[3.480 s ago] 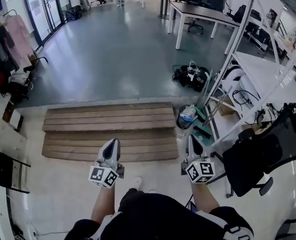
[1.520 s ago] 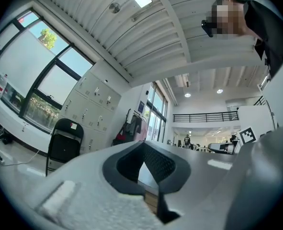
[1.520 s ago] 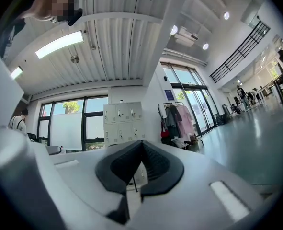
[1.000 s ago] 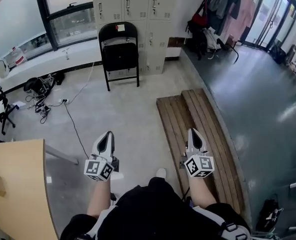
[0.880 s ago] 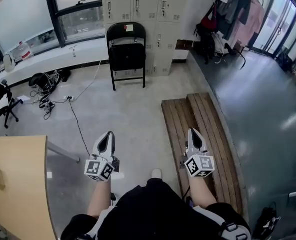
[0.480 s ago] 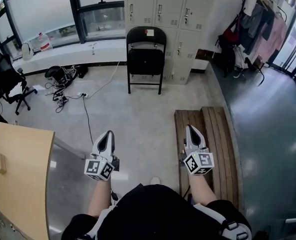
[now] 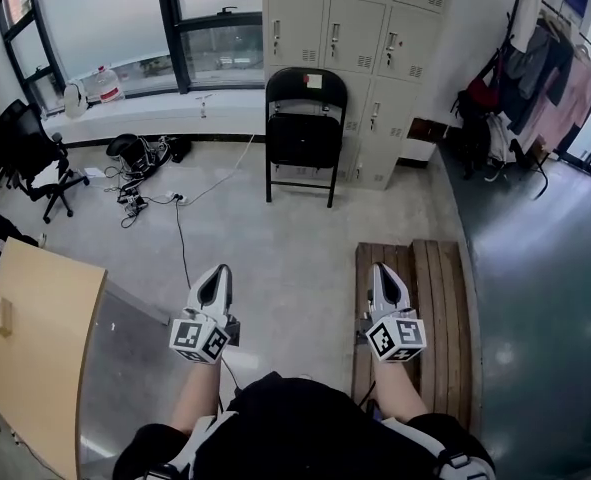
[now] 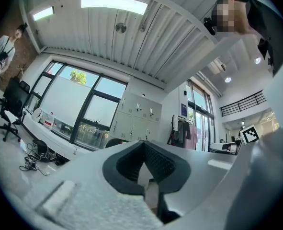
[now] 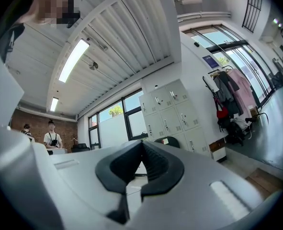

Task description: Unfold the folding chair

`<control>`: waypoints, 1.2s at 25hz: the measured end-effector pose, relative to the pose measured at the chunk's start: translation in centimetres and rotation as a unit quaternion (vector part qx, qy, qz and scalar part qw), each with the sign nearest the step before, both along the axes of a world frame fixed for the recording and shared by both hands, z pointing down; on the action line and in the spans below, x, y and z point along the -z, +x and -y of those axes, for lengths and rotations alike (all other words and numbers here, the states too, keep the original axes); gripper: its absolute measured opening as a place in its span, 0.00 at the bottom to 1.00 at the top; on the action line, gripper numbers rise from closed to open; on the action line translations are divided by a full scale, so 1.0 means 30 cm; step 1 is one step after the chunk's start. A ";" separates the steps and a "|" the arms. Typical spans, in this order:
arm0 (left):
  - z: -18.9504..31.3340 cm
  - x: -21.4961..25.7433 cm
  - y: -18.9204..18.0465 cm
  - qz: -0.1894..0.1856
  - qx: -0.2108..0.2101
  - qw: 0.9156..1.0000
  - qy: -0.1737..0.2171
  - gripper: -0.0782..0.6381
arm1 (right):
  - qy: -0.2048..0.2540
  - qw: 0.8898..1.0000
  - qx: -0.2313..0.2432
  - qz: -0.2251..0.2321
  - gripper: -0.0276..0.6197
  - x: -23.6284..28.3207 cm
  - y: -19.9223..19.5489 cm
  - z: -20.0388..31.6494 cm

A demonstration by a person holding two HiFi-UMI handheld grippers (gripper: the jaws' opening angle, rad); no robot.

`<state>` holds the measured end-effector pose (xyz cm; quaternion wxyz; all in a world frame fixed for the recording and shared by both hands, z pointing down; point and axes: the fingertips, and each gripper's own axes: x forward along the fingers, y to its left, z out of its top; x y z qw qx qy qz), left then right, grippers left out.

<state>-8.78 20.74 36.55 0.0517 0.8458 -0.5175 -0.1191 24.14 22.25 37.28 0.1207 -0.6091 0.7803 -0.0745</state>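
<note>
A black folding chair [image 7: 303, 130] stands folded flat against the grey lockers [image 7: 360, 28] at the far side of the room, a small label on its backrest. Only its rounded top shows in the right gripper view, as the folding chair [image 9: 172, 140] past the jaws. My left gripper [image 7: 215, 279] and right gripper [image 7: 384, 276] are held side by side in front of me, both pointing toward the chair and well short of it. Both are shut with nothing between the jaws.
A wooden platform [image 7: 415, 303] lies on the floor under my right gripper. A light wooden tabletop [image 7: 30, 343] is at the near left. Cables [image 7: 140, 173] and an office chair [image 7: 30, 153] sit at the left by the windows. A clothes rack [image 7: 530, 78] stands at the right.
The view has swung round from the hall and shelving to the locker wall. The folding chair has shifted from upper left toward the centre of view. Both grippers stay shut, held alike.
</note>
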 end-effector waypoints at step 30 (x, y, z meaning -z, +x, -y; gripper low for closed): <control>0.737 -0.028 -0.262 -0.018 0.024 0.999 0.015 0.11 | 0.007 1.000 0.012 0.002 0.05 0.002 -0.214 0.740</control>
